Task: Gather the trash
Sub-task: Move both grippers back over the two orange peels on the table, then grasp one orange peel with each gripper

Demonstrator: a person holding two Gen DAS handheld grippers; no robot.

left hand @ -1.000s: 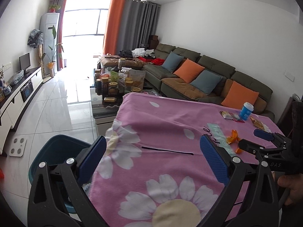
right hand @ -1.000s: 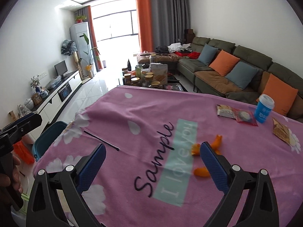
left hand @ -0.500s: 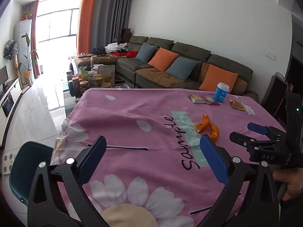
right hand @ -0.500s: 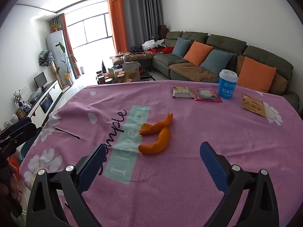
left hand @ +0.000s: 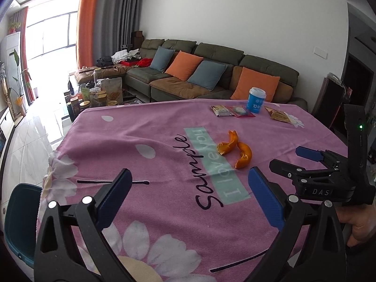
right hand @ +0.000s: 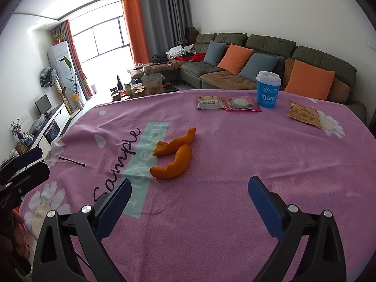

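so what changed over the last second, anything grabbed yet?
Nothing grabbed. Both views swung right across the pink flowered tablecloth: the left gripper turned from the teal bin side toward the two orange peel pieces, and the right gripper closed in on them. Both fingers stayed open and empty. Peels, blue paper cup and three snack wrappers did not move.

orange peels [right hand: 172, 156] on pink tablecloth [right hand: 235, 164], tool [right hand: 188, 198] open
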